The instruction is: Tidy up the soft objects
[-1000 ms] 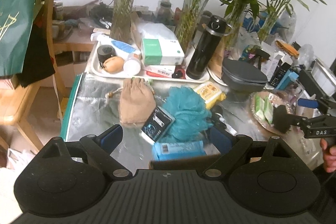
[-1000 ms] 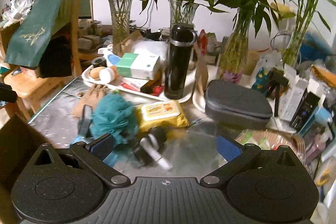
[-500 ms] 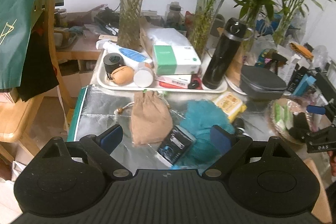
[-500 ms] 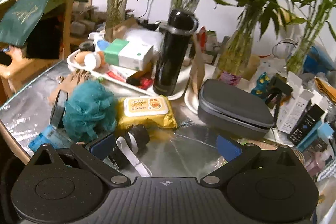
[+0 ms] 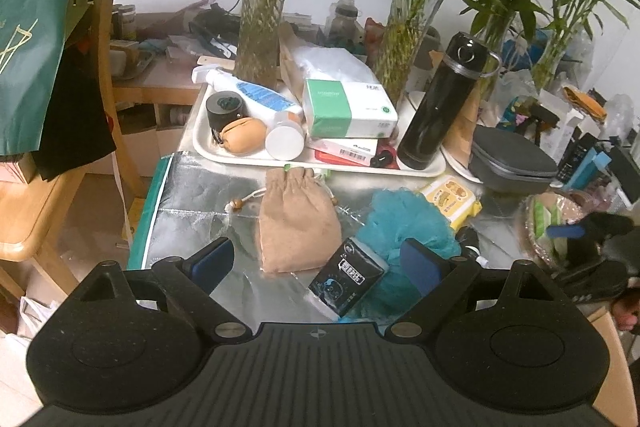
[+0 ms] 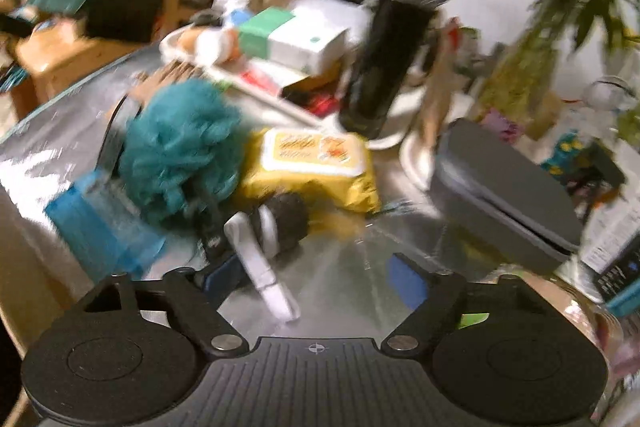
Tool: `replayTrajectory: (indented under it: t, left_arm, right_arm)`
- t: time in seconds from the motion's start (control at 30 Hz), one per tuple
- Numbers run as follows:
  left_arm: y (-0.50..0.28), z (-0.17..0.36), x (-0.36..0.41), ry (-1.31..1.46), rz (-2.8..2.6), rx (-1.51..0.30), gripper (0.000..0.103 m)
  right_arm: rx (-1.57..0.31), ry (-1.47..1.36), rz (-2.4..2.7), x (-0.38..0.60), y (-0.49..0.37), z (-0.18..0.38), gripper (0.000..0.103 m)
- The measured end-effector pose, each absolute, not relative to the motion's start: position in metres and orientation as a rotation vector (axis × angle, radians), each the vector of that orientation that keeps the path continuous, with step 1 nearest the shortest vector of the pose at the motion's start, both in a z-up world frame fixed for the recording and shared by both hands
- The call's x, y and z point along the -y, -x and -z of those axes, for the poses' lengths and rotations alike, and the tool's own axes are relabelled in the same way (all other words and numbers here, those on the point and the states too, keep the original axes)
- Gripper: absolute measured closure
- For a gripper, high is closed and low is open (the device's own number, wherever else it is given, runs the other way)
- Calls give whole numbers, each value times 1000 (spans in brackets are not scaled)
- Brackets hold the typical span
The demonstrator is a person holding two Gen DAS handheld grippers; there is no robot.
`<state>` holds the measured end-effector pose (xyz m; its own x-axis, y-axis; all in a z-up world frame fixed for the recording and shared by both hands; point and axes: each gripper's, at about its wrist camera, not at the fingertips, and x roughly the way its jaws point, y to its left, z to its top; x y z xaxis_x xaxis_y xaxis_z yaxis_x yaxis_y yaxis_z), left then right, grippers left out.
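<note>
The left gripper (image 5: 316,263) hangs with jaws wide and empty above a tan pouch (image 5: 294,223) and a dark packet (image 5: 348,277) on the foil-covered table (image 5: 192,195). The blurred right view shows the right gripper (image 6: 316,277) closing over a white strap (image 6: 260,267), pads not yet touching it. A teal pouf (image 6: 178,147) sits beside yellow wipes (image 6: 316,163).

Open left hand-held gripper (image 5: 316,265), tan pouch (image 5: 296,223), teal loofah (image 5: 408,223)
</note>
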<state>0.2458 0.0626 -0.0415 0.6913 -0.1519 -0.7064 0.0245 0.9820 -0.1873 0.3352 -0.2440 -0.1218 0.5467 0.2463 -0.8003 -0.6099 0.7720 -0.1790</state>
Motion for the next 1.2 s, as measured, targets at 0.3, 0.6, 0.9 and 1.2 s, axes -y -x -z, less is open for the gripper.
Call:
replayTrajectory:
  t: [0.3, 0.6, 0.9, 1.2]
  left_arm:
    - [-247, 41, -65, 178, 90, -807, 12]
    - [-249, 43, -65, 180, 92, -825, 12]
    - [-251, 46, -63, 172, 91, -838, 12]
    - [-253, 48, -62, 174, 99, -839, 12]
  right_arm:
    - [-929, 576, -621, 227, -347, 158, 48]
    - [-953, 602, -653, 220, -357, 170, 62]
    - [-969, 589, -670, 215, -362, 177, 81]
    - [-912, 531, -622, 222, -363, 147, 89]
